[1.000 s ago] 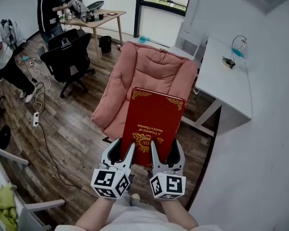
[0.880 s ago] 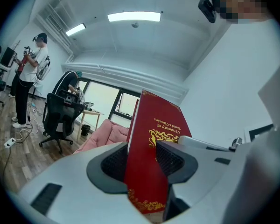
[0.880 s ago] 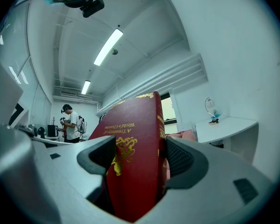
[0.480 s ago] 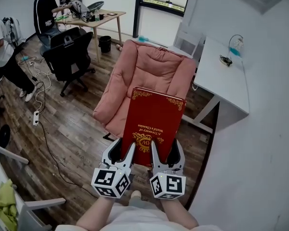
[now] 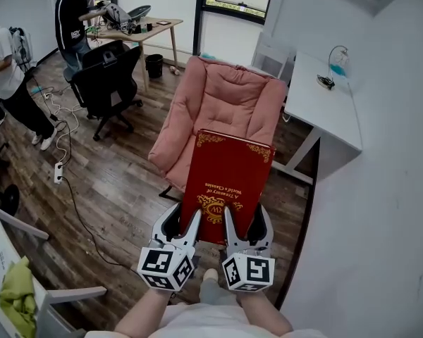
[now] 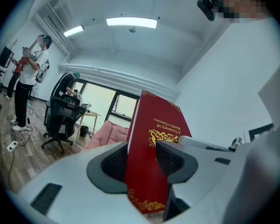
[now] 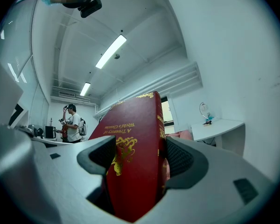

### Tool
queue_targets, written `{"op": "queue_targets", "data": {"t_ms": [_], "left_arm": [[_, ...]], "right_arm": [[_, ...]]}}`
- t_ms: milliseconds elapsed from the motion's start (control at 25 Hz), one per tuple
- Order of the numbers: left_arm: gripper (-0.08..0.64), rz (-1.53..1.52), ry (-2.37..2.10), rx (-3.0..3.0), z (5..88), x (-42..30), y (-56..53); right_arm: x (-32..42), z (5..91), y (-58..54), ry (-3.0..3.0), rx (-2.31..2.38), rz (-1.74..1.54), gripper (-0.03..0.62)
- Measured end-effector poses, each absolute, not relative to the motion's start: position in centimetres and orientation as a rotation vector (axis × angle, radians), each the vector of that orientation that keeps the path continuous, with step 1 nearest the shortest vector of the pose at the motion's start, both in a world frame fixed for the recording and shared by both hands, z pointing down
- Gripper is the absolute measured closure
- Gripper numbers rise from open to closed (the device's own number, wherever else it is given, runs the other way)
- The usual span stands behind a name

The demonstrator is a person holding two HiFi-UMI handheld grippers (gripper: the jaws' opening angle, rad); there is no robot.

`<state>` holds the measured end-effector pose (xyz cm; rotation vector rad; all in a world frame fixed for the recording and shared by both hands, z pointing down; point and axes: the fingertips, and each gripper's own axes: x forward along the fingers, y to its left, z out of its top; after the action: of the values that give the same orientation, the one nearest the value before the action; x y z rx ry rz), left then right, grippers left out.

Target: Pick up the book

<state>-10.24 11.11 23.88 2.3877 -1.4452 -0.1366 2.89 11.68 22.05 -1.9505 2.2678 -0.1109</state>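
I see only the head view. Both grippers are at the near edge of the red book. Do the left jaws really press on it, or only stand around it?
Observer: They press. In the left gripper view the book sits between the jaws of the left gripper, and both pads touch its covers.
Operator: And the right gripper?
Observer: The same. The right gripper has one pad on each cover.
Operator: Is the book shut?
Observer: It looks shut. The left gripper view shows the page edge as one narrow white strip beside the front cover.
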Motion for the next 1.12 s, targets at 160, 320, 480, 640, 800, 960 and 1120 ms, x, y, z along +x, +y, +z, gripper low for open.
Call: {"op": "queue_targets", "data": {"t_ms": [160, 320, 480, 640, 800, 960, 1120], "left_arm": [[0.382, -0.126, -1.440, 2.399, 23.2, -11.6, 13.9], [0.382, -0.119, -1.426, 2.400, 23.5, -13.1, 17.9], [0.382, -0.097, -1.411, 2.404, 23.6, -13.9, 21.4], [0.381, -0.083, -1.394, 2.406, 23.3, -14.5, 23.9], [0.382, -0.096, -1.388, 2.407, 23.2, -14.8, 25.7], [0.382, -0.104, -1.362, 2.423, 23.0, -14.3, 27.0], [0.382, -0.110, -1.346, 2.425, 23.1, -14.2, 28.8]], "right_arm": [[1.5, 21.5, 14.7, 2.249, -1.956, -0.113, 0.253], [0.0, 21.7, 18.7, 2.243, -1.969, -0.117, 0.253], [-0.8, 21.9, 22.5, 2.221, -1.995, -0.145, 0.255], [-1.3, 21.7, 25.2, 2.212, -1.996, -0.166, 0.255], [-1.6, 21.5, 27.0, 2.214, -2.001, -0.152, 0.255], [-1.2, 21.1, 28.5, 2.198, -2.019, -0.132, 0.255], [-1.1, 21.2, 30.3, 2.196, -2.031, -0.126, 0.255]]}}
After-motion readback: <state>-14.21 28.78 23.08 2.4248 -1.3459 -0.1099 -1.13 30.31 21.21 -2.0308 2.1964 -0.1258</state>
